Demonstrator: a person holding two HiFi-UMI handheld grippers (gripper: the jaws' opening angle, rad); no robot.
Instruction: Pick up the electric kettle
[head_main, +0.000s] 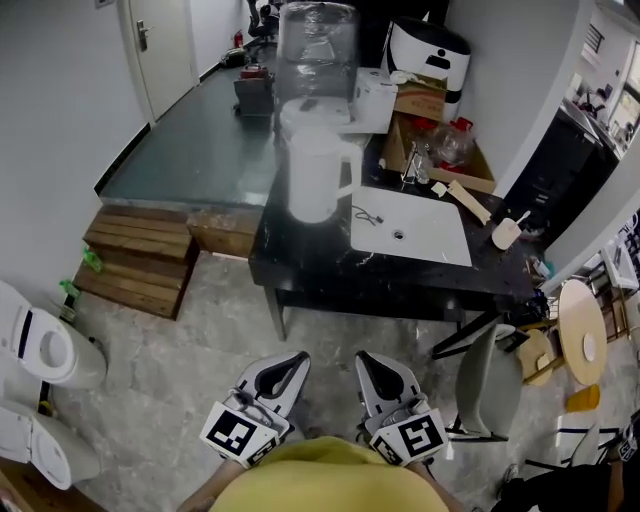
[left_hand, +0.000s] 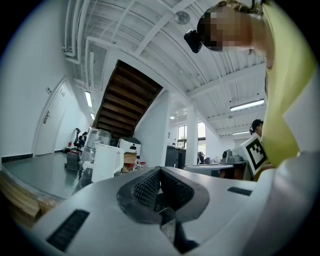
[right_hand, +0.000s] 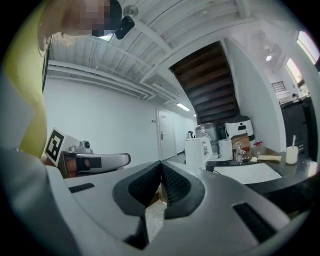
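Note:
The white electric kettle (head_main: 316, 175) stands upright at the left end of the black table (head_main: 300, 265), its handle turned right. It also shows far off in the left gripper view as a white kettle (left_hand: 106, 162) and in the right gripper view as a white kettle (right_hand: 197, 152). My left gripper (head_main: 298, 357) and right gripper (head_main: 365, 358) hang side by side low in the head view, well short of the table, over the floor. Both are shut with nothing between the jaws.
A white sink basin (head_main: 411, 232) is set in the table right of the kettle. A big clear bottle (head_main: 316, 40), cardboard boxes (head_main: 420, 100) and a white appliance (head_main: 428, 52) crowd the far end. Wooden steps (head_main: 140, 258) lie left; a grey chair (head_main: 490, 385) stands right.

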